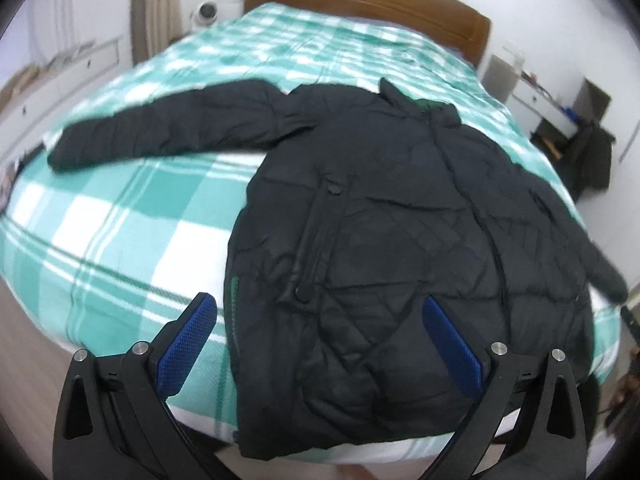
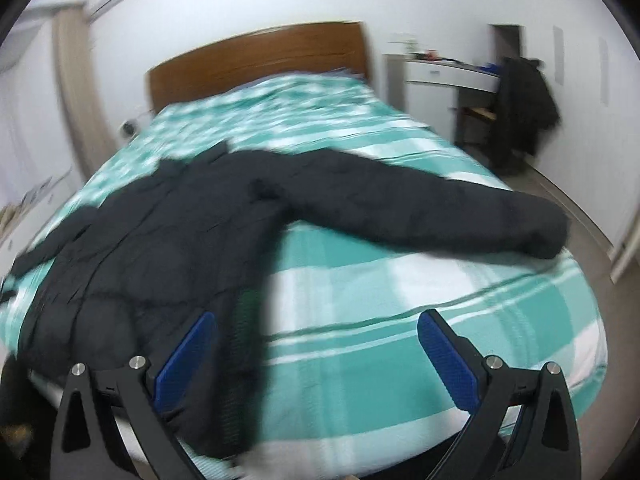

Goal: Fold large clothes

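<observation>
Both left tongs and right tongs gape wide, empty, above the black quilted jacket spread mid-frame on the checked bed: puffy, soft, likely slippery, so pinch hem or cuff.

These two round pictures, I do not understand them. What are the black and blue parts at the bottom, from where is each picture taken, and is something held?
Each picture comes from a fisheye camera mounted on a hand-held gripper, looking forward along its two fingers. The left gripper and the right gripper are both open, holding nothing; the blue parts are their pads. On the bed, with its green-and-white checked cover, a black padded jacket lies flat, sleeves spread out. Behind it stands a wooden headboard.
</observation>
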Demonstrator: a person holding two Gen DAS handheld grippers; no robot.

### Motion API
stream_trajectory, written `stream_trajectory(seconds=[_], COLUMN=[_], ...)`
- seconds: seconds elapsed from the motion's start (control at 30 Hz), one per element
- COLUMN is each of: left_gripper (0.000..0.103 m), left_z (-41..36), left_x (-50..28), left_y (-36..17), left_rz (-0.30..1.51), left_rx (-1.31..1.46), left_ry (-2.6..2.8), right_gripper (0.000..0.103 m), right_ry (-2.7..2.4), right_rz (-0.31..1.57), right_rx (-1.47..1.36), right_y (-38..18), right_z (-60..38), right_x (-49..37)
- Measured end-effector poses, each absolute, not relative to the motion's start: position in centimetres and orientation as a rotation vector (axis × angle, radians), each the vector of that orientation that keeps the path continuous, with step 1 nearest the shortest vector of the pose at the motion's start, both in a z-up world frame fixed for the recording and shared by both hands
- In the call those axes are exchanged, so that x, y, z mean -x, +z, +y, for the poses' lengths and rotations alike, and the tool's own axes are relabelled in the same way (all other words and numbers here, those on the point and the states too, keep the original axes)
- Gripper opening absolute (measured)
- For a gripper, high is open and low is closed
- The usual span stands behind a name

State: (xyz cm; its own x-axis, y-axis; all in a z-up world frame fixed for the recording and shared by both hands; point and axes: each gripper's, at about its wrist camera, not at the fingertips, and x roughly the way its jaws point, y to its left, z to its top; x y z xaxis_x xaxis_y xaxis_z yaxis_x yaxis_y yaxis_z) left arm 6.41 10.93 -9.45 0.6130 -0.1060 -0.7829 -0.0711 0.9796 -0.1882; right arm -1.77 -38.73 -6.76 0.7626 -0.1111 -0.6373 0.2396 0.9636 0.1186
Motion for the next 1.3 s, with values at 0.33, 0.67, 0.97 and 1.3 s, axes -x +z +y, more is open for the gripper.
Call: stream_trajectory(seconds=[0.33, 0.67, 0.97, 1.3], left_gripper=[0.102, 0.102, 0.102, 0.102], left_z=[11.7, 11.3, 10.6, 12.2], left_x=[-6.0, -6.1, -6.4, -5.1], left_y=[-10.5, -10.8, -11.5, -12.1], left_rz=[0.966, 0.972, 0.98, 0.977], left_rx=[0.261, 0.226, 0.246, 0.256], left_ry=[0.021, 0.035, 0.004, 0.039], right_gripper=[0.102, 0.015, 0.014, 0.014], right_ry=[-0.423, -0.367, 0.22, 0.435], right_rz=[0.593, 0.445, 0.425, 0.622], right_rx=[-0.988, -0.608, -0.052, 0.206], right_y=[-12.8, -4.2, 5.4, -5.0], right_z=[-60.5, -54.3, -27.9, -12.4], right_x=[-1.3, -5.2, -8.5, -10.2])
